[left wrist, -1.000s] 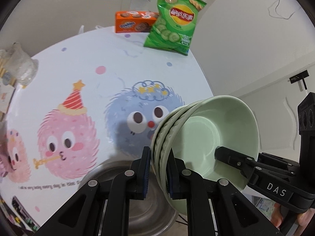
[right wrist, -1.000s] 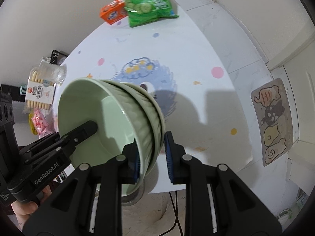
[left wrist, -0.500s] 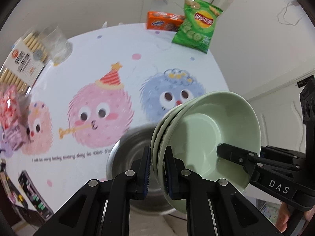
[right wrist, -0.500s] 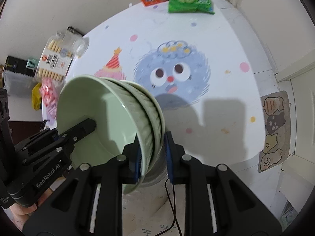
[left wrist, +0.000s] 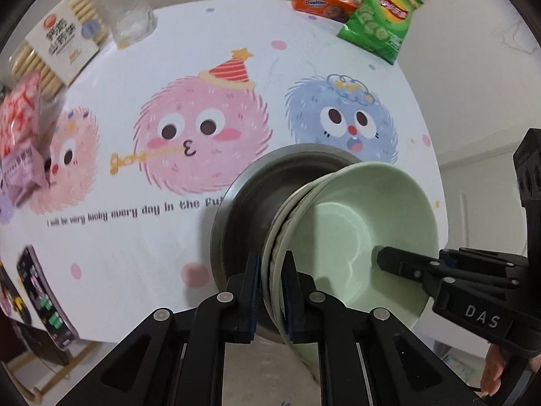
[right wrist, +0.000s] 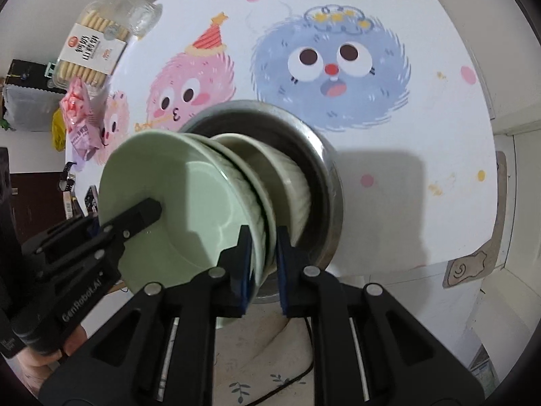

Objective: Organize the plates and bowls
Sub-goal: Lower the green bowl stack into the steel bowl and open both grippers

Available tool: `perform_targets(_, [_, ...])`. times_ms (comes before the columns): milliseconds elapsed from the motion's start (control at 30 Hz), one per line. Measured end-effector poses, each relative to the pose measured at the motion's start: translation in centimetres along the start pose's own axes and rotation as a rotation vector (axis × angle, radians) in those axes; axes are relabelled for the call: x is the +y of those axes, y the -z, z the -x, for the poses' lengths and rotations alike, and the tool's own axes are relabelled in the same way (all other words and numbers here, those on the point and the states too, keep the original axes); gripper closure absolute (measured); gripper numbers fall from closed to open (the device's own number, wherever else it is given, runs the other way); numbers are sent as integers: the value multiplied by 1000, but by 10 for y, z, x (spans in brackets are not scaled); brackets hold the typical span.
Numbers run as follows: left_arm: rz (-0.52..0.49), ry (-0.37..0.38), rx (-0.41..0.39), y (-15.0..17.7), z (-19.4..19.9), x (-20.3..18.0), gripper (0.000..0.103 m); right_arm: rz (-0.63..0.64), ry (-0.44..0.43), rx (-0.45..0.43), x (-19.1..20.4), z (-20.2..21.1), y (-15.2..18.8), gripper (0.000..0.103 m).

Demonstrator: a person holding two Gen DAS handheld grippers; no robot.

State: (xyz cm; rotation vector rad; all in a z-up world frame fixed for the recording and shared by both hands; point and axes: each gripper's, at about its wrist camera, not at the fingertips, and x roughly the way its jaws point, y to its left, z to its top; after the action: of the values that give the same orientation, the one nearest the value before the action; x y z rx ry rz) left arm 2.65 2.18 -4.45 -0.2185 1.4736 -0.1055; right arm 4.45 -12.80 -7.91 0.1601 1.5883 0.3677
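Note:
A stack of pale green bowls point(left wrist: 365, 216) hangs tilted on its side between the two grippers, its underside inside a steel basin point(left wrist: 250, 196) near the table's front edge. My left gripper point(left wrist: 273, 291) is shut on the stack's rim. My right gripper point(right wrist: 262, 264) has the opposite rim between its pads, and its jaws are closing on it. In the right wrist view the green bowls point(right wrist: 189, 209) fan apart slightly, the lowest one deep in the steel basin point(right wrist: 324, 155). One finger of each gripper reaches inside the top bowl.
The round table point(left wrist: 142, 257) has a cartoon cloth. A biscuit pack point(left wrist: 54, 40), a glass point(left wrist: 133, 23) and a pink snack bag point(left wrist: 17, 125) lie at the left. An orange box point(left wrist: 321, 1) and a green crisp bag point(left wrist: 382, 23) lie at the back. A phone point(left wrist: 44, 291) lies front left.
Both grippers carried the bowl stack across the table and a little lower. The steel basin, earlier mostly hidden below, now sits right behind the stack. The right jaws have narrowed.

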Motion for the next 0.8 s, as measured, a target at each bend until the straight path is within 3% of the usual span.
perform_targets(567, [-29,28,-8,-14,-5,-12,91,-6,36,56,-9,-2,-6,86])
perform_targets(800, [-46,21,7,-12,-11,-19,87,-23,56,72,-11,-8,-5,72])
